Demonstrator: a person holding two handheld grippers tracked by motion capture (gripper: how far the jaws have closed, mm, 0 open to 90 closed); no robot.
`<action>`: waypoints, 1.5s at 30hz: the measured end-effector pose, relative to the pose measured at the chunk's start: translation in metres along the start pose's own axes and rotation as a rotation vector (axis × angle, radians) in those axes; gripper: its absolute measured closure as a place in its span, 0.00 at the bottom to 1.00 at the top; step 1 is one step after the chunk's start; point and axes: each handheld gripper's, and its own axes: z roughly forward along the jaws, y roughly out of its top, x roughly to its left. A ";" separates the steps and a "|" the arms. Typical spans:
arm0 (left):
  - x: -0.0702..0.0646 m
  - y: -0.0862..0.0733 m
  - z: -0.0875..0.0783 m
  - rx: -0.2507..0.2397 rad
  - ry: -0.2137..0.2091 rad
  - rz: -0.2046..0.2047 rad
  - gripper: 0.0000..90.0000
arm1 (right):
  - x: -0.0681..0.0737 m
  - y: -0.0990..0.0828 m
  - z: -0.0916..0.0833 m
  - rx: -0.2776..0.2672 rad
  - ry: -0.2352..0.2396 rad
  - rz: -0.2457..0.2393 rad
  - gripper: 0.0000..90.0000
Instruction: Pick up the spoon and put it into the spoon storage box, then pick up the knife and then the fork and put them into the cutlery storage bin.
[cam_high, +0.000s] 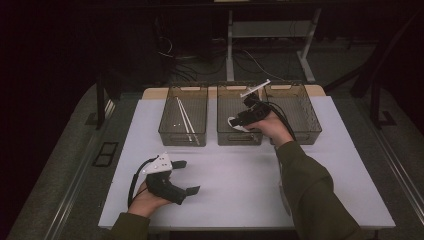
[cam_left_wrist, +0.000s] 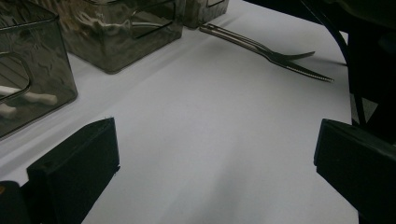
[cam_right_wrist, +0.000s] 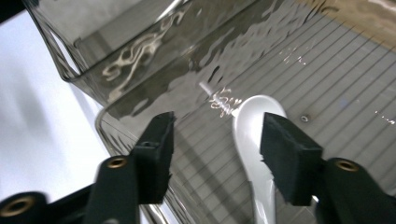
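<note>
The left gripper is resting on the white table, jaws spread wide and gripping nothing. Its own view is revealing slim metal tongs with serrated tips lying on the tabletop. The ribbed smoky translucent plastic bin on the left is holding pale chopsticks. The right gripper is hanging over the middle bin, jaws apart, released; between them a glossy white ceramic spoon is lying on the bin's ridged floor.

Right gripper over the middle bin, left gripper low on the white table.
</note>
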 end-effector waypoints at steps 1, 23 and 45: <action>0.000 0.000 0.000 0.002 0.000 -0.001 0.00 | 0.000 0.000 -0.003 -0.009 -0.003 -0.001 0.45; -0.001 0.000 0.000 0.005 0.008 -0.006 0.00 | 0.004 -0.052 -0.079 -0.156 0.023 -0.014 0.38; -0.001 0.000 -0.001 -0.001 0.017 -0.009 0.00 | 0.017 -0.133 -0.105 -0.104 0.031 -0.022 0.49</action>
